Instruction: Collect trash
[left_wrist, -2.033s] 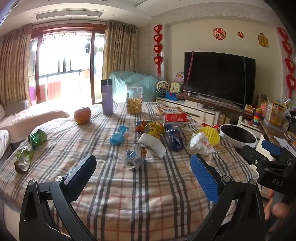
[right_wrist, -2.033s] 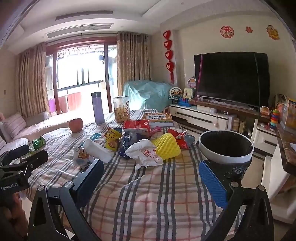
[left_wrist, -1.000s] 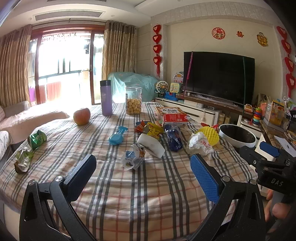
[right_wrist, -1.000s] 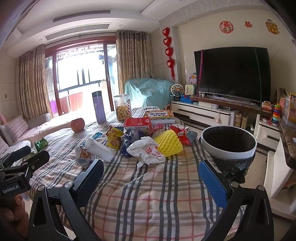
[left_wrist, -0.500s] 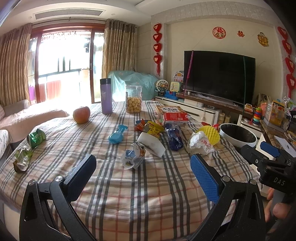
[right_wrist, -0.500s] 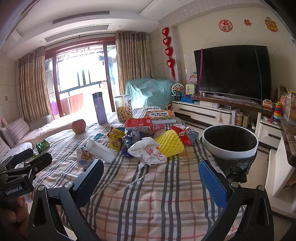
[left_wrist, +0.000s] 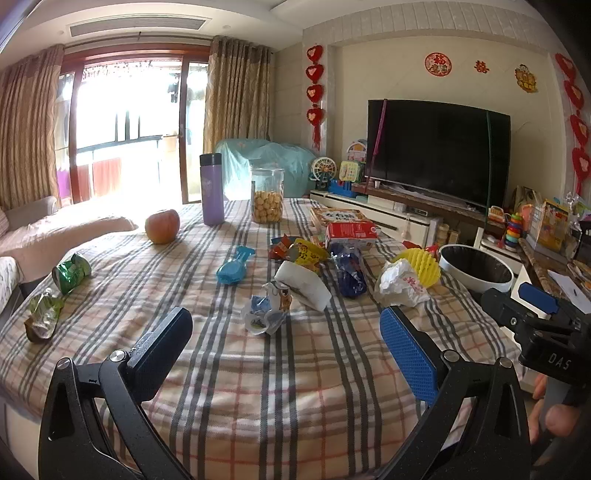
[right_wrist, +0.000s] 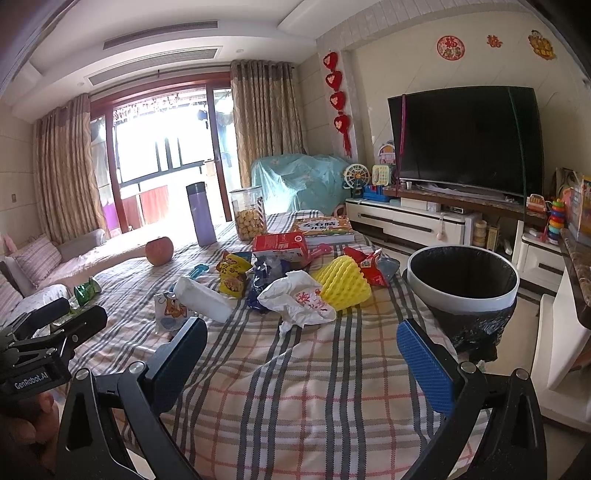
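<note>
The tablecloth (right_wrist: 295, 387) was woven cloth with a matt checked pattern. The trash bin (right_wrist: 465, 297) had a smooth white plastic wall and a glossy black plastic liner. Near it, the yellow sponge (right_wrist: 341, 282) looked soft and ribbed. The crumpled white bag (right_wrist: 299, 299) was thin plastic, and the snack wrappers (left_wrist: 306, 254) were shiny foil. The cookie jar (left_wrist: 267, 195) was clear and glossy. The purple bottle (left_wrist: 211, 190) had a smooth matt body. The right gripper (right_wrist: 301, 360) had matt black plastic arms and one blue textured pad.
</note>
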